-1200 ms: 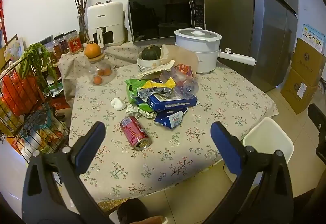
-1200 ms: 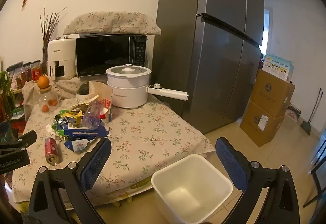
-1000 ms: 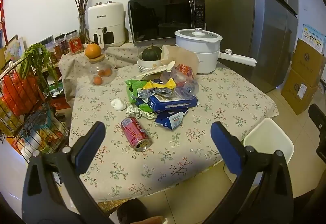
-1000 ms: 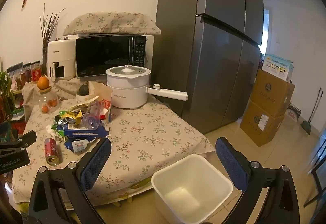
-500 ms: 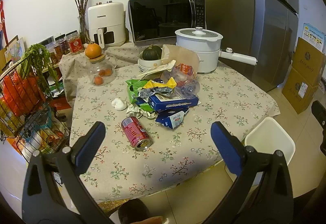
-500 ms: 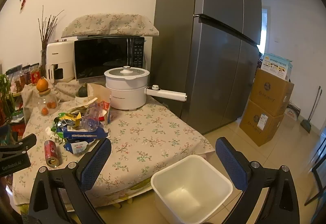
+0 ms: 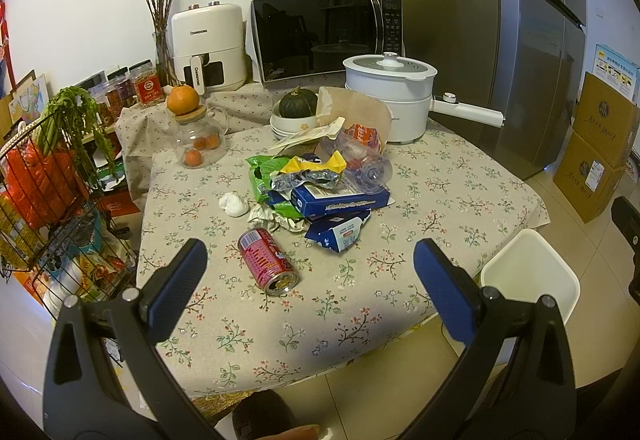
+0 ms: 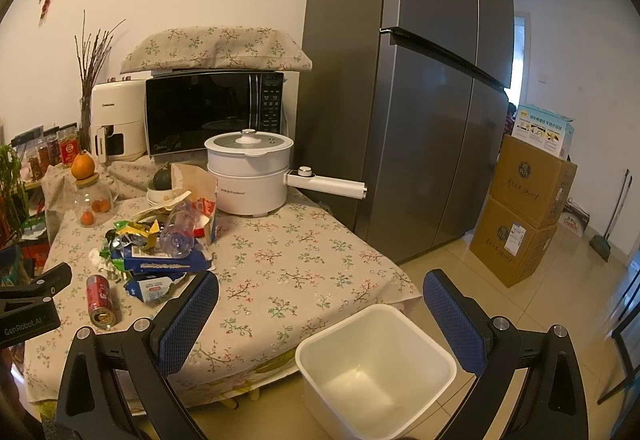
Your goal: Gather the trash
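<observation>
A pile of trash lies mid-table: a red can [image 7: 268, 262] on its side, a blue box [image 7: 340, 198], a blue-white carton [image 7: 338, 234], green and yellow wrappers [image 7: 298, 170], a clear plastic bottle [image 7: 370, 170], a crumpled white tissue [image 7: 234, 203] and a brown paper bag [image 7: 356, 112]. The pile also shows in the right wrist view [image 8: 156, 252]. An empty white bin [image 8: 376, 364] stands on the floor by the table's right corner. My left gripper [image 7: 310, 286] is open and empty, above the table's near edge. My right gripper [image 8: 320, 316] is open and empty, above the bin.
The table [image 7: 440, 192] has a floral cloth. At its back stand a white electric pot [image 7: 390, 92], a microwave [image 7: 326, 34], an air fryer [image 7: 208, 46], a glass jar topped by an orange [image 7: 196, 132] and a squash in bowls [image 7: 296, 108]. A wire rack [image 7: 44, 200] is left; fridge [image 8: 420, 100] and cardboard boxes [image 8: 524, 212] right.
Both grippers stay open and empty. The right wrist view has shifted slightly; the trash and the bin have not moved.
</observation>
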### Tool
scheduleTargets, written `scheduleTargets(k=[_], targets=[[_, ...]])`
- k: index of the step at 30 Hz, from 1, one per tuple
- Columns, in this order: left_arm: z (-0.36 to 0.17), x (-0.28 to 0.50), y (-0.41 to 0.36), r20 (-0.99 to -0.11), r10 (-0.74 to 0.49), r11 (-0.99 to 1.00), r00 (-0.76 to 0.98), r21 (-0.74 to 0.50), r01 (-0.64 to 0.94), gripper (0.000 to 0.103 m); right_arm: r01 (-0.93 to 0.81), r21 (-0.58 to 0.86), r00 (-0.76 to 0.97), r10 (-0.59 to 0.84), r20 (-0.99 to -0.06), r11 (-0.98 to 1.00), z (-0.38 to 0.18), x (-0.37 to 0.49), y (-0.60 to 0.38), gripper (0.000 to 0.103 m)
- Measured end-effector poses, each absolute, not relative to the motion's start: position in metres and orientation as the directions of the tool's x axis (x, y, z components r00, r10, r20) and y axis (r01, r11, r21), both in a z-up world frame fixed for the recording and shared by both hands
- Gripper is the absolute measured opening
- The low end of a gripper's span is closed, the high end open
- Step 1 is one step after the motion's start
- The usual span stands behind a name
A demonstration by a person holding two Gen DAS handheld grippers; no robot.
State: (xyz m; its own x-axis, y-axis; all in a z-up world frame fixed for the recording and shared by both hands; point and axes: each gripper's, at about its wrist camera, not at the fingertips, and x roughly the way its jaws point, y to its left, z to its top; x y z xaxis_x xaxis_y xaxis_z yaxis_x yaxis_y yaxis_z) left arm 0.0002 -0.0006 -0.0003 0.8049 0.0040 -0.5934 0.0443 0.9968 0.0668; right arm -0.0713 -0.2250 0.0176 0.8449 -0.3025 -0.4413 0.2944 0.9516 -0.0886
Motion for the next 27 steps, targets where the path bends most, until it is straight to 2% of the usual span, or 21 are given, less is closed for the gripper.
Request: scheduleTargets(k=[27], targets=[[0.0006,-0.0020,0.0027,-0.596,0.006,0.996,0.803,0.072,0.046,0.103,0.297,-0.084,0.842,-0.302,-0.446,0.951,0.0178,-0.0709,-0.2269,0.103]])
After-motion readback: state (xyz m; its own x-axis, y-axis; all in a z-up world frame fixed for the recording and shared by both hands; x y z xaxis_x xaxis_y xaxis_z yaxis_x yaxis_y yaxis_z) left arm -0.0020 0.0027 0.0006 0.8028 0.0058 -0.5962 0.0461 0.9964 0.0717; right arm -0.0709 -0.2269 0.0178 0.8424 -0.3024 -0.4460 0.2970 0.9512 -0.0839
